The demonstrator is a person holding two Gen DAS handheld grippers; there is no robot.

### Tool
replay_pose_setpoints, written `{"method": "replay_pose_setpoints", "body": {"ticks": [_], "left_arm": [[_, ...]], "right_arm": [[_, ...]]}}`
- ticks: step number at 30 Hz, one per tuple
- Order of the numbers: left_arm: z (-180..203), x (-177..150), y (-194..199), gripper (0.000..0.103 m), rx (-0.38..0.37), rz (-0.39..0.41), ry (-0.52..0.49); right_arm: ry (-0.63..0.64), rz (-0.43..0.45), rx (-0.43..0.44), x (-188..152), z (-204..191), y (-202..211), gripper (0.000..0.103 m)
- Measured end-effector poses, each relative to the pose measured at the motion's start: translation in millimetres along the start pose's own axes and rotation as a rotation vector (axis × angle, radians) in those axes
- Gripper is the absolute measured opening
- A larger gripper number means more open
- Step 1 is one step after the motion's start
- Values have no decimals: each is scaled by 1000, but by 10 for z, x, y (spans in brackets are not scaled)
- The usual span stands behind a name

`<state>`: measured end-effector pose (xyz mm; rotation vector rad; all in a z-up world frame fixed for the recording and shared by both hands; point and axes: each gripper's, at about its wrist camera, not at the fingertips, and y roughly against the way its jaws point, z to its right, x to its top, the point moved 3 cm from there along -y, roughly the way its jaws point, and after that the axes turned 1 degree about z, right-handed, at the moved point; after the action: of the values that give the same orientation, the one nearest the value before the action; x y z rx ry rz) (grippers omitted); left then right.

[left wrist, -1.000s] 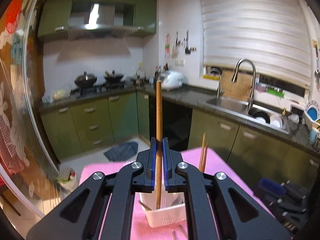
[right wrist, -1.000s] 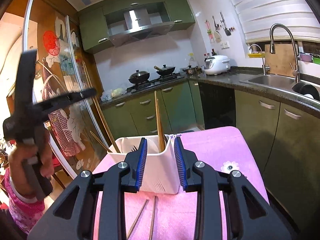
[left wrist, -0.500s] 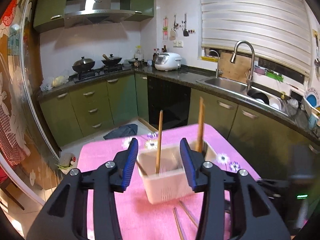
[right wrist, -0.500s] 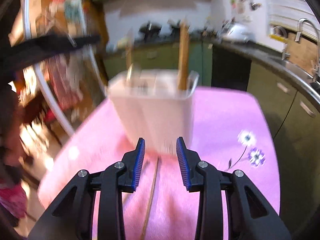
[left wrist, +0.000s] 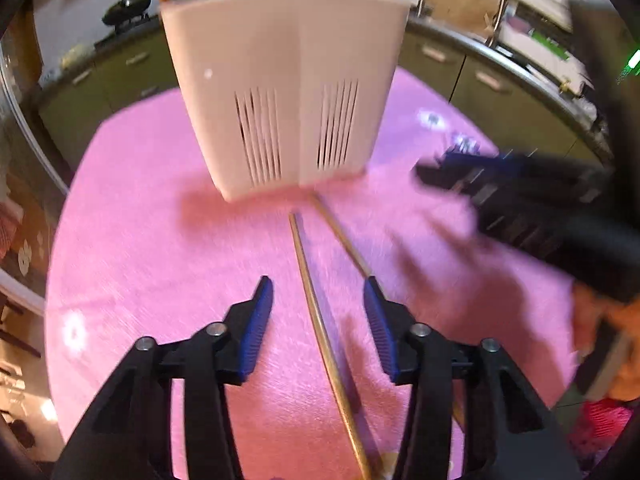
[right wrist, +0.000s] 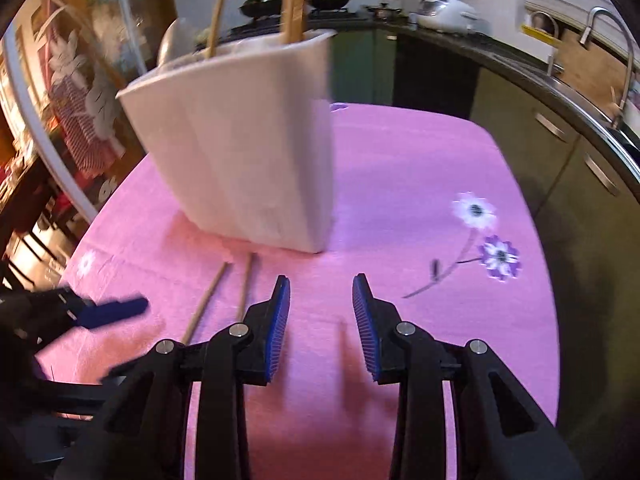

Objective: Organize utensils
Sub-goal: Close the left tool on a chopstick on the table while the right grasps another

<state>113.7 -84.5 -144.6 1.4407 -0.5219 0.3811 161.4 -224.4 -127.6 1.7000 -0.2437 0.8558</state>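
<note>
Currently: pickup step. Left hand-held gripper (left wrist: 318,294), jaws apart and empty, straddles one of two chopsticks (left wrist: 320,320) lying on the pink desk (left wrist: 132,248) before the white holder (left wrist: 280,80). Right hand-held gripper (right wrist: 321,304) likewise apart, idle. Next: lower, clamp.

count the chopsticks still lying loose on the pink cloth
2. One chopstick runs between the left gripper's open jaws; the other chopstick angles beside it to the right. Both start at the white holder. Its base may hide more.
</note>
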Motion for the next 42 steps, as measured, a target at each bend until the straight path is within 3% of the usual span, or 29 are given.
{"method": "replay_pose_setpoints", "body": {"ticks": [2,7,10,12,21,30,32,35,42], "left_arm": [[7,-58,-127,30,16,-28,12],[-29,-132,-228,27,53,-27,28],[-63,-131,-247,9,71,-16,32],[-94,-128,-246,8,62,-20,32],[-448,-225,-137,6,73,-20,73],[-445,-202,-135,6,69,-23,65],[-452,-199,-140,6,65,-26,65],[-452,-193,-132,6,62,-31,60],[-361,-145,-174,6,69,-34,30]], "right_arm": [[-17,9,-5,4,83,41,33],[-30,19,-3,40,166,149,33],[7,-10,11,60,92,107,33],[44,-42,22,16,-36,10,37],[145,-129,80,-53,-546,-339,37],[161,-167,46,-99,-633,-461,37],[161,-167,43,-102,-628,-453,34],[163,-172,45,-120,-660,-459,19],[154,-156,44,-195,-742,-456,7]]}}
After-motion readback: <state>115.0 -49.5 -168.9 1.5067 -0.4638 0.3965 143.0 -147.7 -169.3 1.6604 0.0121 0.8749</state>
